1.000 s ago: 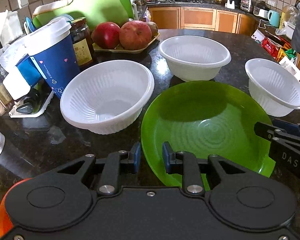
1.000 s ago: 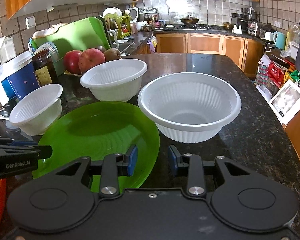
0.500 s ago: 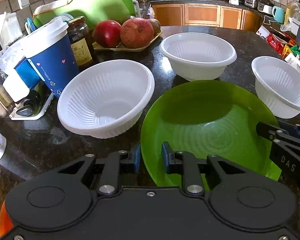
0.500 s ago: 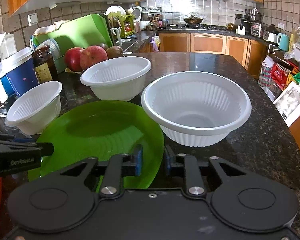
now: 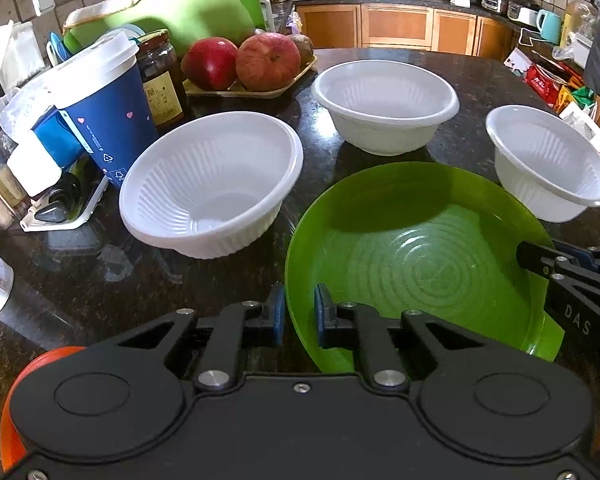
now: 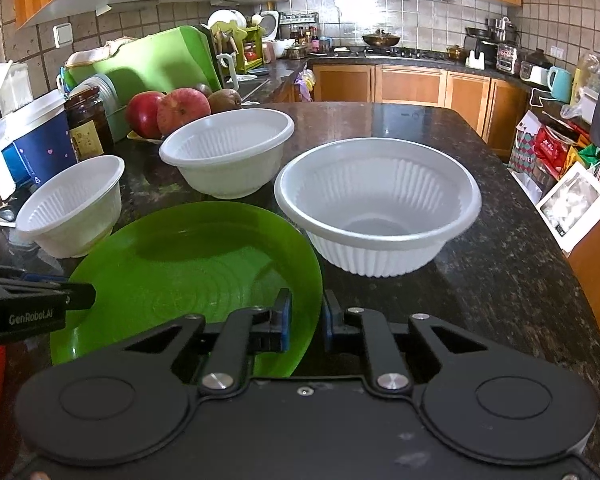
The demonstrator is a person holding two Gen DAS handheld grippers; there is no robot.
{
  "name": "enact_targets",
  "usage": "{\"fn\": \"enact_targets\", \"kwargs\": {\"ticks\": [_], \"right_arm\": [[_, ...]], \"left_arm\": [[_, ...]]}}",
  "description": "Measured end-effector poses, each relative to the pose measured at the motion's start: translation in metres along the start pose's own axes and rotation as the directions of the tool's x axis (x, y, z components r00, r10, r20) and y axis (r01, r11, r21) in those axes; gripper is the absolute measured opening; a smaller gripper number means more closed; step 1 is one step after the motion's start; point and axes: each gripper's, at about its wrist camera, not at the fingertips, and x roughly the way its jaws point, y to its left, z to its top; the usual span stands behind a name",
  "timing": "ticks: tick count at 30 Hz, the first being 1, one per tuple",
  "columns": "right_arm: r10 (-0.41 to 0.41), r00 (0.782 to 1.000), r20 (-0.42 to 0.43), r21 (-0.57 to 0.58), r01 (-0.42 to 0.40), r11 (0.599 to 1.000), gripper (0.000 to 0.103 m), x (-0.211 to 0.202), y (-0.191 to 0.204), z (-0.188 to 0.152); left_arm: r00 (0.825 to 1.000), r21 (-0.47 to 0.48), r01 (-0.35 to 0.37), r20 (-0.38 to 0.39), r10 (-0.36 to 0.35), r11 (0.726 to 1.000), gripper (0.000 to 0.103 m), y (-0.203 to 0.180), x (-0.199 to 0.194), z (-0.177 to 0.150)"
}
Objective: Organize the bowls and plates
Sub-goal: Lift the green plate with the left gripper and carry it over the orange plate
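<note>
The green plate (image 5: 416, 264) lay face up on the dark counter (image 6: 520, 280), round, so without a long axis; its hollow pointed upward. In the left wrist view the left gripper (image 5: 300, 312) straddled its rim at 9 o'clock, jaws narrowed on either side; in the right wrist view the right gripper (image 6: 304, 320) did the same at 3 o'clock. Whether either truly pinched the rim I could not tell. Three white bowls ringed it: the left bowl (image 5: 212, 184) at 10 o'clock, the far bowl (image 5: 384, 104) at 12, the right bowl (image 5: 548, 164) at 2. A good lift, I judged, called for even grip on both sides and a level rise clear of the bowls.
</note>
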Motion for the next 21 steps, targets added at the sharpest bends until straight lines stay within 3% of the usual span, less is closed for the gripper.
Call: {"fn": "enact_targets", "kwargs": {"ticks": [14,21], "right_arm": [[0.002,1.0,-0.017,0.017,-0.001,1.0,0.017,-0.018,-0.003,-0.017],[0.012,1.0,-0.006,0.002,-0.012,1.0,0.018,-0.015,-0.002,-0.016]], "left_arm": [[0.999,0.043,0.038,-0.009,-0.038,0.998,0.019,-0.005,-0.021,-0.024],[1.0,0.041,0.021,0.009,-0.022,0.999,0.022,-0.007,-0.019,-0.024]]}}
